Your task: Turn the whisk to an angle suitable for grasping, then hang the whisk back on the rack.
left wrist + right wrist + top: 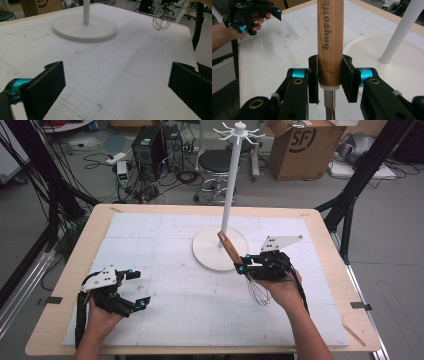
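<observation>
A whisk with a wooden handle [229, 247] and a wire head [258, 291] is held above the table by my right gripper [243, 263], shut on the handle's lower end [330, 50]. The handle points up toward the white stand's round base [206, 251]; the wires [160, 18] hang down toward the person. The stand's white pole [231, 180] rises to a ring of hooks [239, 131]. At the table's near left, my left gripper [134, 289] is open over the white mat, nothing between its jaws. From the right gripper view the left gripper [250, 15] sits far off at upper left.
A white gridded mat [165, 310] covers the wooden table [82, 245]. Beyond the far edge stand a stool [217, 162], computer gear [150, 145] with cables, and a cardboard box [300, 145]. Black frame legs [360, 175] flank the table.
</observation>
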`<state>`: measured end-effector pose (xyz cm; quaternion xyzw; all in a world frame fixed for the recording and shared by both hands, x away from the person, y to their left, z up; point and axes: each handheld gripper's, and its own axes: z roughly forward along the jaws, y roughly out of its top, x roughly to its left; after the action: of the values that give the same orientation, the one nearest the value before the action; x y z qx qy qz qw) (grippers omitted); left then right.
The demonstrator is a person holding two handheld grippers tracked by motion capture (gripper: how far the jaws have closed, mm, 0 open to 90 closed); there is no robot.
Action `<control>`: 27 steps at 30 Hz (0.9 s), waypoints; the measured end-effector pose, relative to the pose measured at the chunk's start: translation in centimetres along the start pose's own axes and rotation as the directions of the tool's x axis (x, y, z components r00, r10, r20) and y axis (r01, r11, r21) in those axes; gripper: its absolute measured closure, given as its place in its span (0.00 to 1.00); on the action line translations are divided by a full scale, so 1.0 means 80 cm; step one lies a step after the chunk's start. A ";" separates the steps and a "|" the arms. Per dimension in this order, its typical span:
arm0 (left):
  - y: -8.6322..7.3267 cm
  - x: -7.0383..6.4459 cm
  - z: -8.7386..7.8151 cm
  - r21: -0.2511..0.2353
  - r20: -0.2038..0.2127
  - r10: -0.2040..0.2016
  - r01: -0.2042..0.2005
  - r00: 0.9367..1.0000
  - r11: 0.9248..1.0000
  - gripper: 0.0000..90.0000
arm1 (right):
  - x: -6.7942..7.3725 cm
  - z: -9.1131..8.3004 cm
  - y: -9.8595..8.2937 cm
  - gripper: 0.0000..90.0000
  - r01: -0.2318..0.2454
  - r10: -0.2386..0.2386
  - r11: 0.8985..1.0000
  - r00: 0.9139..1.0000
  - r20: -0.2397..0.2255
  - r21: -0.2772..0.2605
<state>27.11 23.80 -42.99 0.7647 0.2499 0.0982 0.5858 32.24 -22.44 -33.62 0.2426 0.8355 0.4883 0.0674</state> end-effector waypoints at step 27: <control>0.000 0.000 0.003 -0.004 0.015 -0.007 0.007 1.000 1.000 0.02 | -0.007 -0.014 0.012 0.78 -0.002 0.004 0.999 0.999 0.032 -0.052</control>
<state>27.19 23.60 -43.05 0.7634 0.2478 0.0909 0.5896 32.68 -23.17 -32.33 0.2497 0.8211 0.5060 0.0862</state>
